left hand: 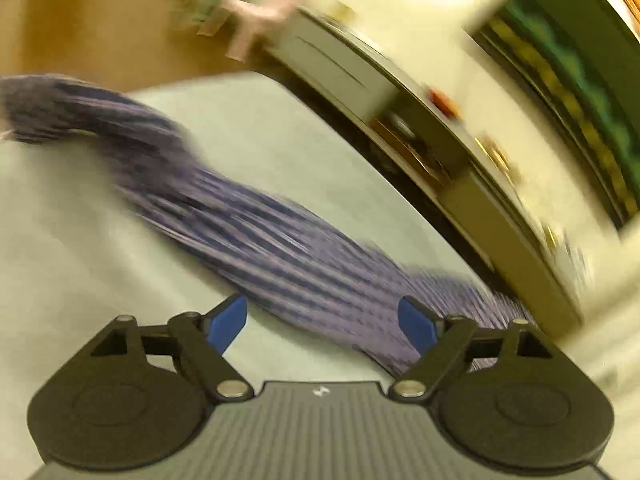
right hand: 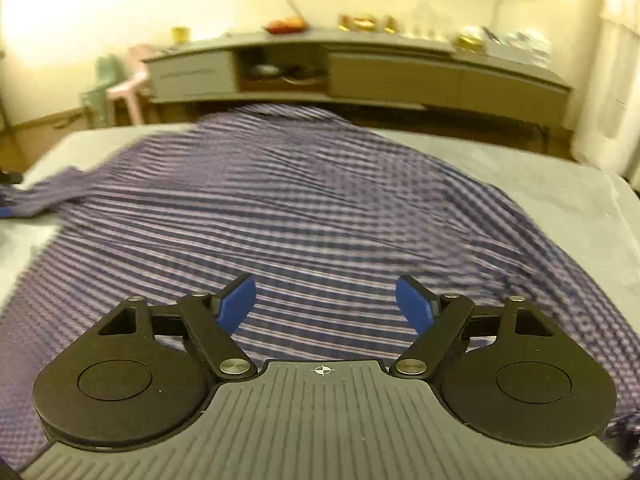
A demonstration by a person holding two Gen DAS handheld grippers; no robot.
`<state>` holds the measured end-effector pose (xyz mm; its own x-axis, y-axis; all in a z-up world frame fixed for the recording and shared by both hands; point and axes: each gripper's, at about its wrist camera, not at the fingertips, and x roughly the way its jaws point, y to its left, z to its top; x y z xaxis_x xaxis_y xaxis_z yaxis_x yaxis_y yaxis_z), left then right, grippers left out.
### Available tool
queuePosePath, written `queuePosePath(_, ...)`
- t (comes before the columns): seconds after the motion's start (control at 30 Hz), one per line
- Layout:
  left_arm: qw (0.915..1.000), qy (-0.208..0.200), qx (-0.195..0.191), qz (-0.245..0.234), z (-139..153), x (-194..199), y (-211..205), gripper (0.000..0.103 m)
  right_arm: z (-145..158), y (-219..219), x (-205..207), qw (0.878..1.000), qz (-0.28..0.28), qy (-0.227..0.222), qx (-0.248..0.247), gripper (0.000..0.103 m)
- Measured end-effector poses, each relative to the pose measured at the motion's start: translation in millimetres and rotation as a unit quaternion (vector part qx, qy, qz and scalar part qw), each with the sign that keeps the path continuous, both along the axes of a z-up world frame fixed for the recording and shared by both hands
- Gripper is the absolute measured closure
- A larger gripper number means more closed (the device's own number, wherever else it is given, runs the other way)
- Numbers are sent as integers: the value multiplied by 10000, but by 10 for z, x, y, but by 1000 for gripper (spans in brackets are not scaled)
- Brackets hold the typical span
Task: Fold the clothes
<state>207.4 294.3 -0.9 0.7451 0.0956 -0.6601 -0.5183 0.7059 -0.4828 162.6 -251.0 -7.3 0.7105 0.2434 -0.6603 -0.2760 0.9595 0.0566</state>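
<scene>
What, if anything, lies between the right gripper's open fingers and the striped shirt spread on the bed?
Nothing visible does. The right gripper is open above the striped shirt, with only cloth showing between its blue fingers. The shirt lies spread on the pale bed; the sideboard stands beyond it.

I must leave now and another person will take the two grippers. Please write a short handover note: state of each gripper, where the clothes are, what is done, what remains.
Left gripper: open, holding nothing, above a long sleeve-like part of the shirt. This view is blurred.
Right gripper: open, holding nothing, low over the body of the same purple striped shirt.
The shirt lies spread on the pale bed surface, wrinkled, one sleeve stretched out to the left.
Done: the shirt is laid out; no fold is visible.
Left: smooth it, fold in the sleeves and sides, then fold the body.
</scene>
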Motion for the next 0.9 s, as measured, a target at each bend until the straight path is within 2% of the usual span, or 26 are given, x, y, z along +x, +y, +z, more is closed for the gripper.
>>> queuePosePath(0.13, 9958, -24, 110, 912, -63, -306, 782, 14, 120, 575, -384, 9972, 646, -218, 301, 10)
queuePosePath(0.23, 9918, -51, -73, 1272, -182, -456, 1218, 13, 6, 904, -567, 9942, 1012, -165, 310, 10)
queuePosePath(0.33, 9860, -302, -318, 1608, -241, -570, 1472, 11, -174, 1114, -635, 9930, 1155, 66, 238, 10)
queuePosePath(0.47, 9836, -393, -183, 1748, -162, -719, 1636, 11, -410, 1208, -572, 9926, 1159, 339, 121, 10)
queuePosePath(0.57, 9798, -607, -657, 1790, -238, -779, 1760, 10, -437, 1156, -529, 9927, 1108, 413, 225, 10)
queuePosePath(0.67, 9635, -1035, -1560, 1915, -311, -852, 1866, 9, -391, 1111, -548, 9930, 1088, 425, 197, 10)
queuePosePath(0.7, 9587, -1130, -1751, 1937, -318, -872, 1878, 8, -390, 1097, -538, 9929, 1086, 437, 204, 10)
queuePosePath(0.83, 9553, -1133, -1779, 2070, -270, -960, 1871, 6, -401, 1099, -500, 9926, 1133, 378, 232, 10)
queuePosePath(0.9, 9536, -1134, -1793, 2137, -246, -1003, 1868, 6, -330, 1153, -543, 9921, 1226, 191, 170, 10)
